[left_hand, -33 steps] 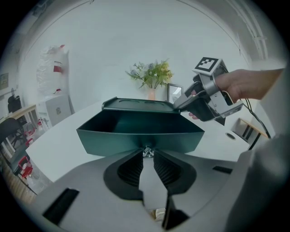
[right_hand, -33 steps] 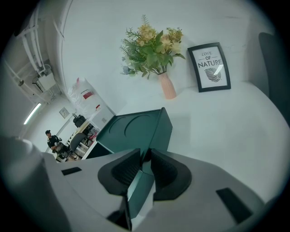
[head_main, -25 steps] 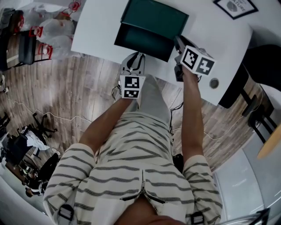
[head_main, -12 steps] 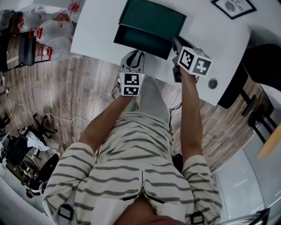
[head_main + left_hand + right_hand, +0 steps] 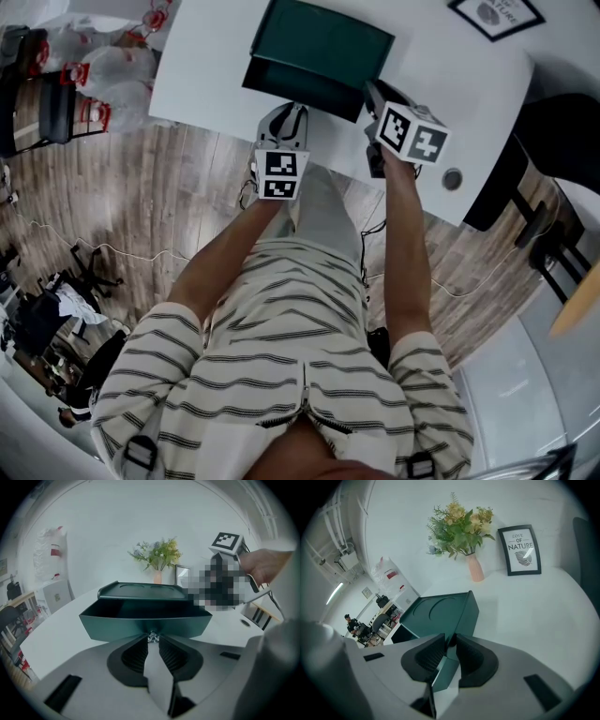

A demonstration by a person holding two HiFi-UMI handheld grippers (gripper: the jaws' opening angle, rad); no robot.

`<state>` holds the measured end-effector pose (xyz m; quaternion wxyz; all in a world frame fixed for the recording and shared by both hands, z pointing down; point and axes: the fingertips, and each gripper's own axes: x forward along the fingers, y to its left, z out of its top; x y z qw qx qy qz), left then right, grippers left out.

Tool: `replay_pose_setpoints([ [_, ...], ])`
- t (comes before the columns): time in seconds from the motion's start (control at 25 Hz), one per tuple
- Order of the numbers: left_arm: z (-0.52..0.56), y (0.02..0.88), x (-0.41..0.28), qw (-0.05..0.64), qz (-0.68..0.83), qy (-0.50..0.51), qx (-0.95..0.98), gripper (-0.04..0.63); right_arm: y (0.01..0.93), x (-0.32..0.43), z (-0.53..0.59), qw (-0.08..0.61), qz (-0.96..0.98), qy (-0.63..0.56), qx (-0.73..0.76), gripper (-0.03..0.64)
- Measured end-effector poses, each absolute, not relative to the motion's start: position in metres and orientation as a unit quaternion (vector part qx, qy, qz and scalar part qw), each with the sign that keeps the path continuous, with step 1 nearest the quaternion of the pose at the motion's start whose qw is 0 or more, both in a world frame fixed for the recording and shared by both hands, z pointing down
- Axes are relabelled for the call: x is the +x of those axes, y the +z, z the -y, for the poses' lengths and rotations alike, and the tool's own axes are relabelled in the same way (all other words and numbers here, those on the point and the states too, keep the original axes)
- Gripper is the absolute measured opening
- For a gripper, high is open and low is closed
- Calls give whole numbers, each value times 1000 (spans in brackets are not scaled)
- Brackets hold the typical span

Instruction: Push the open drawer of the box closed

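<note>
Drawer (image 5: pixel 298 90) further inside box (image 5: pixel 328 39) than earlier; left gripper (image 5: pixel 152 638) and right gripper (image 5: pixel 449 641) closed, advanced.

The dark green box (image 5: pixel 328 42) sits upright on the white table (image 5: pixel 206 66), with 2 round recesses in its flat top. Its drawer (image 5: pixel 300 84) stands pulled out towards the table's near edge, with a small shiny knob (image 5: pixel 152 637) at the centre of its front.
</note>
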<state>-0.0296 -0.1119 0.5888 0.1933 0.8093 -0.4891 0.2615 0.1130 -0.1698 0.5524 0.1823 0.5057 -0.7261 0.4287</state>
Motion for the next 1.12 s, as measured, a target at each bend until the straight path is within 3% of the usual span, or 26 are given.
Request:
replay_pose_setpoints([
  [1.12, 137, 595, -20, 197, 484, 254, 814, 72, 554, 112, 170, 177, 726, 437, 500, 91],
])
